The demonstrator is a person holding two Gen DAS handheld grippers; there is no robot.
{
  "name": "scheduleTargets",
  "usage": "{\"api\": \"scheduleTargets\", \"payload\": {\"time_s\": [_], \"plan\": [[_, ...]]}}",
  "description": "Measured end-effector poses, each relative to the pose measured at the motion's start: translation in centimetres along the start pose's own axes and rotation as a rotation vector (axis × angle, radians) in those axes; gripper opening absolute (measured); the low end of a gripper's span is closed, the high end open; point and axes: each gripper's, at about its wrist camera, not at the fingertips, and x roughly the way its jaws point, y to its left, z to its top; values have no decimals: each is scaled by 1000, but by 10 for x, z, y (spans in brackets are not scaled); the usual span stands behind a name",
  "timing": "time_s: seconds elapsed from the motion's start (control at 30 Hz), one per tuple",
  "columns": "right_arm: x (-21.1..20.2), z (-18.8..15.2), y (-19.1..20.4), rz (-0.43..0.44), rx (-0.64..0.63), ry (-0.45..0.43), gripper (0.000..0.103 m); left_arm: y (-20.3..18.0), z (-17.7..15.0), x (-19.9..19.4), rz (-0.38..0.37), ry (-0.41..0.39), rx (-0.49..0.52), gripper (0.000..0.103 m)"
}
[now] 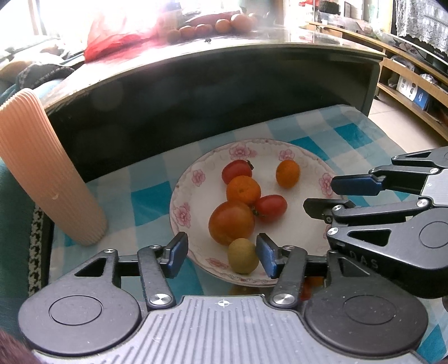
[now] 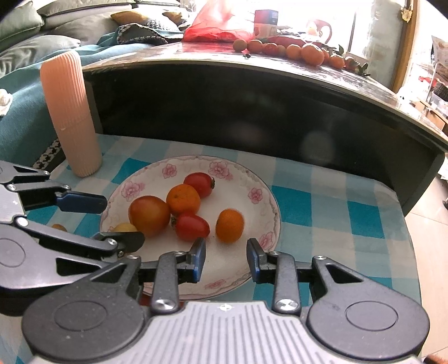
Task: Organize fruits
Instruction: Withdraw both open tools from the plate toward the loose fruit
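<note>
Left gripper (image 1: 221, 253) wide open, empty — small green fruit (image 1: 242, 255) just inside right pad; right gripper (image 2: 226, 259) open, empty; glossy round fruits sit on flowered china plate (image 1: 305, 224); ribbed peach cup (image 2: 70, 114) beside.

A home living room. A low surface (image 2: 350, 212) with a blue-and-white checked cloth holds a floral plate (image 2: 260, 196) of fruit, and a ribbed peach vase (image 2: 71, 117) stands on it at 10 o'clock in the right wrist view. Behind it rises a dark glass-topped coffee table (image 2: 252, 112), carrying loose oranges (image 2: 312, 54) and a red plastic bag (image 2: 215, 25). At 11 o'clock in that view lies a sofa (image 2: 33, 44) with grey cushions and a teal throw (image 2: 25, 117). In the left wrist view, wooden shelves (image 1: 411, 92) with boxes run along at 2 o'clock under a lace cloth (image 1: 420, 22), above a tiled floor (image 1: 397, 126).
</note>
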Motion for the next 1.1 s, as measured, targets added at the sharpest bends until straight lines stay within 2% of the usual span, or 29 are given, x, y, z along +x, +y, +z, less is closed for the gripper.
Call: {"api": "scheduleTargets", "payload": {"time_s": [0.53, 1.1], "plan": [[-7, 1, -1, -1, 9, -17, 48, 0, 0, -9, 11, -20, 8, 68], [-14, 0, 3, 4, 3, -18, 48, -1, -1, -15, 7, -24, 18, 68]]}}
